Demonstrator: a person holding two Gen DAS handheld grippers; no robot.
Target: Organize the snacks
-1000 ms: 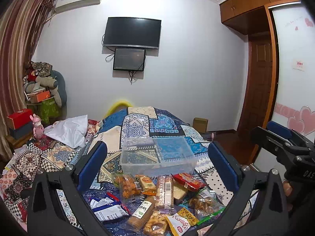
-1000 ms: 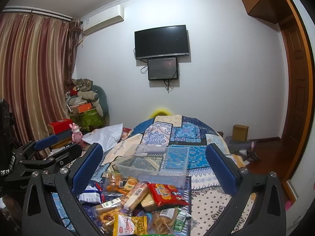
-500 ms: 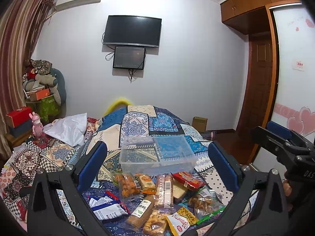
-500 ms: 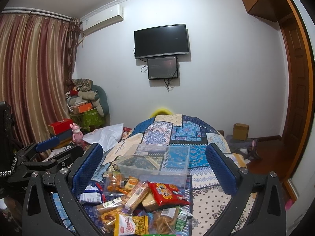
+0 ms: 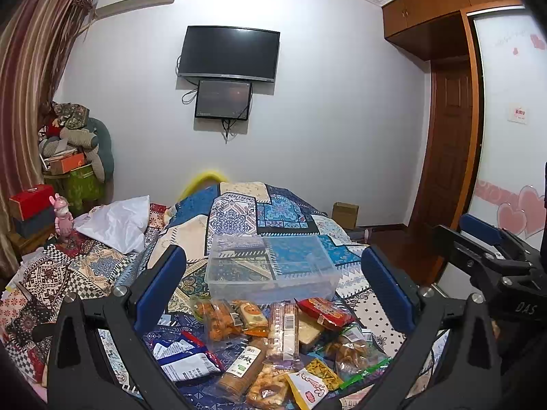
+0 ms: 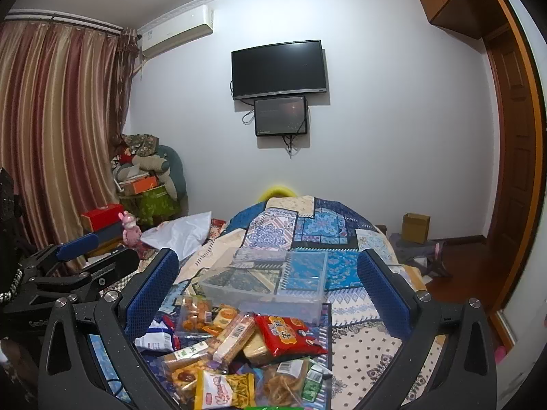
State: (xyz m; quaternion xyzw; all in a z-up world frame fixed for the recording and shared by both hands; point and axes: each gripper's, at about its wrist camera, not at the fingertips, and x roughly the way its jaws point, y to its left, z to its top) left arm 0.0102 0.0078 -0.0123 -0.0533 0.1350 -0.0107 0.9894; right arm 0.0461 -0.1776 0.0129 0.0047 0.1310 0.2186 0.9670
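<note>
A clear plastic box (image 5: 271,268) (image 6: 270,283) sits empty on the patterned bedspread. In front of it lies a heap of snack packets (image 5: 273,338) (image 6: 239,348): a red packet (image 6: 287,336), a blue-and-white bag (image 5: 184,360), a long biscuit bar (image 5: 282,331) and several others. My left gripper (image 5: 273,273) hangs open above the heap, holding nothing. My right gripper (image 6: 268,273) is also open and holds nothing. Each gripper shows at the edge of the other's view, the right one (image 5: 492,256) and the left one (image 6: 68,266).
The bed's patterned quilt (image 5: 259,212) stretches toward the far wall, with a white cloth (image 5: 116,222) on its left. Boxes and soft toys (image 6: 143,177) are stacked by the curtain. A cardboard box (image 6: 415,227) stands on the floor near the wooden door (image 5: 451,143).
Both views have drifted only slightly; the box and snacks sit marginally lower in the left view. Both grippers stay open and hold nothing.
</note>
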